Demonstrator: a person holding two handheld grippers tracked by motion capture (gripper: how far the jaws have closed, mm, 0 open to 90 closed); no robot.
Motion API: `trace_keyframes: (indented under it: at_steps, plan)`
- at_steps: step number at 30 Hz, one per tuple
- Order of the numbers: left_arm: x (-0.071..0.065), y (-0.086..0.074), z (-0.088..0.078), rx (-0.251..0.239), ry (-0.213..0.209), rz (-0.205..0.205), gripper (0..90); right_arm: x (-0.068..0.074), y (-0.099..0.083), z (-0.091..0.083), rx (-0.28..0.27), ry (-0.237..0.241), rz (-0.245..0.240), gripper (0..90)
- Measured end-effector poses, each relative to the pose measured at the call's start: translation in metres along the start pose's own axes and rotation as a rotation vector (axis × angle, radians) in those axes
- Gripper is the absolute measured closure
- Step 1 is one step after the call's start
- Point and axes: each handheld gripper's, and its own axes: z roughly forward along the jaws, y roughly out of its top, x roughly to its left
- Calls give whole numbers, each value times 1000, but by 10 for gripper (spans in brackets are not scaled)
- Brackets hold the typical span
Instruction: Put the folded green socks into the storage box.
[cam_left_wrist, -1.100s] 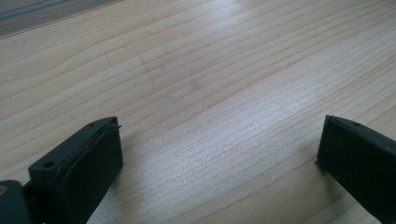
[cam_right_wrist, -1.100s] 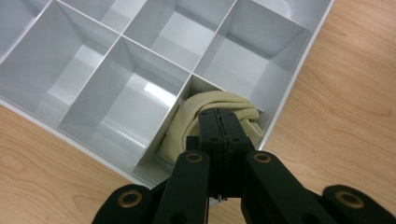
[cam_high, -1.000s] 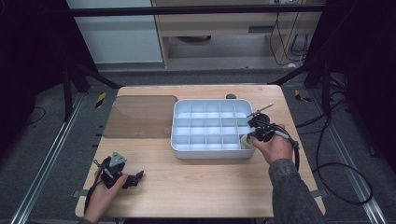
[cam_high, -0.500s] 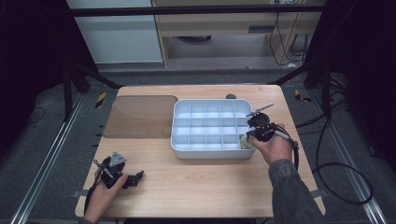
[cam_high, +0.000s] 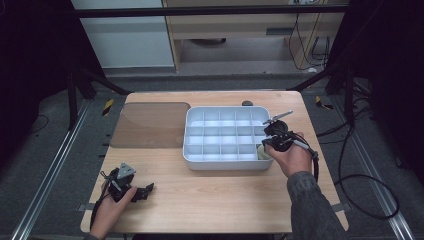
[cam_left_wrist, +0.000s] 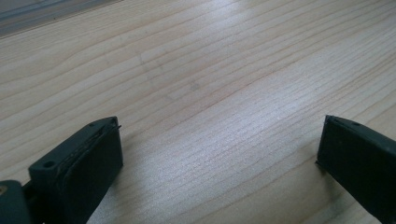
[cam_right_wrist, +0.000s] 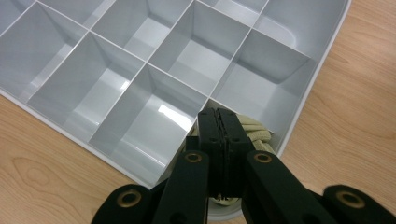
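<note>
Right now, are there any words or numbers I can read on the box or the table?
None: no words, numbers or signs can be read.
The grey box with little compartments is plain.
The wooden table has bare wood grain.
The rope in the corner compartment has no label.

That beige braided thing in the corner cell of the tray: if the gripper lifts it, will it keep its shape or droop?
The beige braided cord looks woven and bunched, so it would probably droop. It seems light. The right gripper has its jaws shut above it in the grey compartment tray; its rough weave should grip rather than slip.
</note>
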Motion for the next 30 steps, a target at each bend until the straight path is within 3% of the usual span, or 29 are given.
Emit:
trace_keyframes:
  at_steps: [5,19,30]
  plan:
    - [0,0,0,0,0,0,0,-1,0,-3,-21,4,6,837]
    - [0,0,0,1,0,1,0,-2,-8,-15,-103,8,69,563]
    - [0,0,0,0,0,0,0,1,-20,-19,-143,9,76,359]
